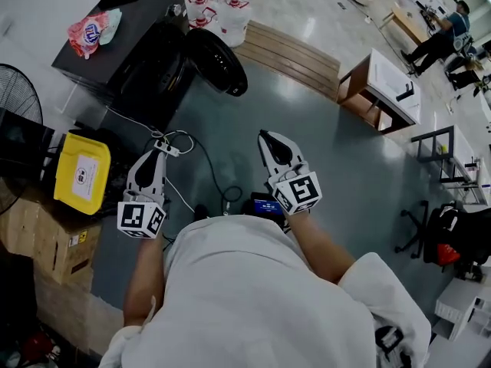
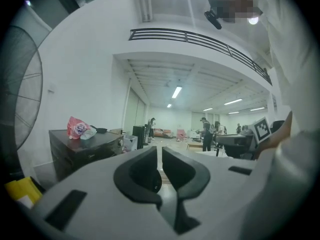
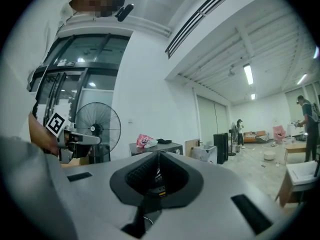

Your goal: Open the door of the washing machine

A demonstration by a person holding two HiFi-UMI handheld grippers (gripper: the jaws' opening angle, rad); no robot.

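Observation:
The dark washing machine (image 1: 130, 48) stands at the upper left of the head view, and its round black door (image 1: 219, 61) is swung out from the front. A pink bag (image 1: 90, 29) lies on top of it. My left gripper (image 1: 153, 156) and right gripper (image 1: 272, 140) hover side by side over the grey floor. Both are short of the machine and touch nothing. Both are shut and hold nothing. In the left gripper view the left gripper (image 2: 159, 151) has the machine (image 2: 85, 151) to its left. The right gripper (image 3: 159, 155) points toward the machine (image 3: 167, 146).
A yellow box (image 1: 80, 171) rests on cardboard boxes (image 1: 38, 236) at the left, beside a standing fan (image 1: 15, 90). A power strip with cables (image 1: 165, 146) lies on the floor. Water bottles (image 1: 222, 10) stand behind the machine. A wooden platform (image 1: 288, 56) and a white table (image 1: 383, 87) are to the right.

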